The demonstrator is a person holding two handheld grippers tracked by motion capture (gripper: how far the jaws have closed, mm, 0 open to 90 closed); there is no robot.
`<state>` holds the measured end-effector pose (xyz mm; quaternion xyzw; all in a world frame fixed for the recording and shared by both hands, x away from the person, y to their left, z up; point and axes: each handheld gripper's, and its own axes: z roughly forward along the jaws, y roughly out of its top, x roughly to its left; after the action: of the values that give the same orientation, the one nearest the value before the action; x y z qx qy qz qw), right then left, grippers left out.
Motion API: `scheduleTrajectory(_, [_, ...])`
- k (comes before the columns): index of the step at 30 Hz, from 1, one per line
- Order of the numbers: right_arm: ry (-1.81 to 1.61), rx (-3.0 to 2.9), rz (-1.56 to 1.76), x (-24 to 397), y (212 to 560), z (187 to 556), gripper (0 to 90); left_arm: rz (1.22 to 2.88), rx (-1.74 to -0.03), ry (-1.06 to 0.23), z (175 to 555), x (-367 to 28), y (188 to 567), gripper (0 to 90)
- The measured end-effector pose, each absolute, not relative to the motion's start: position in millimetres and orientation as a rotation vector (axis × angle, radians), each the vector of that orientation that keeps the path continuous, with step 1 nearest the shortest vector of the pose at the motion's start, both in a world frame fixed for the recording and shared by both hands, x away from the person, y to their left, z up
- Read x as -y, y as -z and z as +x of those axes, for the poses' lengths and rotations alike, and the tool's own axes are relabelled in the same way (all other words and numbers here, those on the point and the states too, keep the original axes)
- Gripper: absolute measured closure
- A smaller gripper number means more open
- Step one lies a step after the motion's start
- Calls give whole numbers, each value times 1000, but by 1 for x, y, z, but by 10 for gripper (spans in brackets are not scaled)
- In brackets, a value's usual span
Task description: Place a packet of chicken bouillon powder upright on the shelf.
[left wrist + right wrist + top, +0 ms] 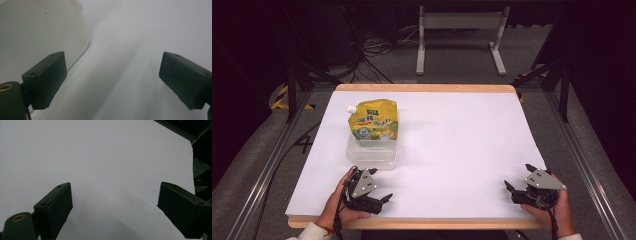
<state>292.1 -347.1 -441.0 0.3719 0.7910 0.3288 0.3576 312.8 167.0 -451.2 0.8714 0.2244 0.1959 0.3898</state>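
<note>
High view looks down on a bench (452,150) covered in white, with a wooden edge showing along its far and near sides. Left of the frame's centre stands a yellow spouted pouch (373,119), its white cap pointing to the upper left; it sits in or just behind a clear plastic container (372,154), and I cannot tell which. At the lower left a hand (333,204) holds the left tongs (379,184) low over the white cover, just below the container and not touching it. Their jaws are spread and nothing is between them. At the lower right the other hand (557,210) holds the right tongs (518,176), also spread and empty, well apart from the pouch.

Left gripper view has the container's (37,32) pale, rounded wall at the upper left, close beside one black jaw. Right gripper view has bare white cover between the parted jaws, with dark frame pieces at the upper right corner.
</note>
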Motion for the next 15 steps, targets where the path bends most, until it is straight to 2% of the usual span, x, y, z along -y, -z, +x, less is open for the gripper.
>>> scheduleTrajectory(15, [-844, -2040, 967, 349, 443, 291, 128, 2222, -545, -489, 315, -164, 451, 83])
